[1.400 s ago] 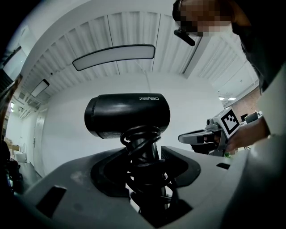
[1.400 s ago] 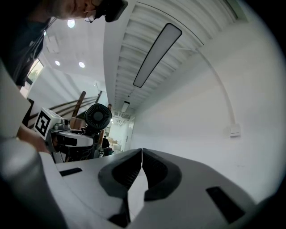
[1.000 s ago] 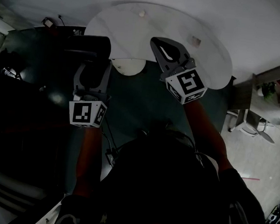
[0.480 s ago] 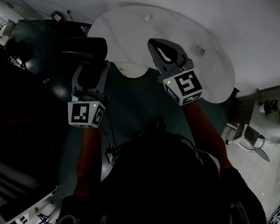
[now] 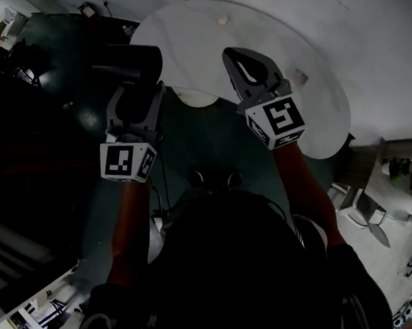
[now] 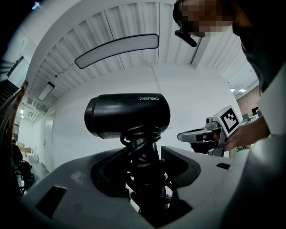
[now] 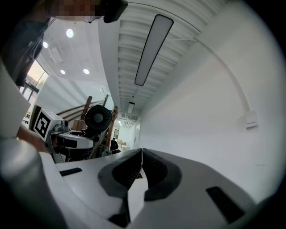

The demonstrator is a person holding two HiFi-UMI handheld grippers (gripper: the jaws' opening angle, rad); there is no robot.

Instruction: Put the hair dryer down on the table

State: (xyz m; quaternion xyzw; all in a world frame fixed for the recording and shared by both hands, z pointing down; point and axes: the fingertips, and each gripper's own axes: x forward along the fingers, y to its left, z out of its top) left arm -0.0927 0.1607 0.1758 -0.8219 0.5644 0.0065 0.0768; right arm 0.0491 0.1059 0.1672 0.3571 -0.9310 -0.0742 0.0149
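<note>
Both tongs have slid a little sideways since the earlier head view, and the round white table point(image 5: 202, 42) now sits slightly further in under them. Grip unchanged.

Left tongs point(image 5: 136, 86) point(image 6: 144, 154): clamped tight on the hair dryer point(image 5: 127, 61) point(image 6: 127, 115), pads on the handle point(image 6: 143, 172), which has the cord point(image 6: 140, 134) coiled round it. The barrel point(image 6: 111, 116) sits crosswise above the grip, handle roughly upright.

Right tongs point(image 5: 233, 59) point(image 7: 141, 154): jaws fully together, nothing between them, hovering over the table's near part. From its own view the left tongs point(image 7: 71, 138) and the dryer point(image 7: 98, 118) show off to its left, well apart from it.

Dryer location: in the air, not on the table. In the head view it overlaps the table's left edge with dark floor just beside it. How high above the top, can't tell, frame is too dark.

Handling, my read: hard plastic shell, stiff, not fragile but shouldn't be dropped. Probably moderate weight and top-heavy, since the barrel rides above the pinch, so it could swing or roll when let go. The handle looks smooth and the cord loops look springy, so the pads partly bite on cord and may slip. The handle below the barrel is the sensible hold, as it is now. Laying it on its side well in from the edge seems safest.
</note>
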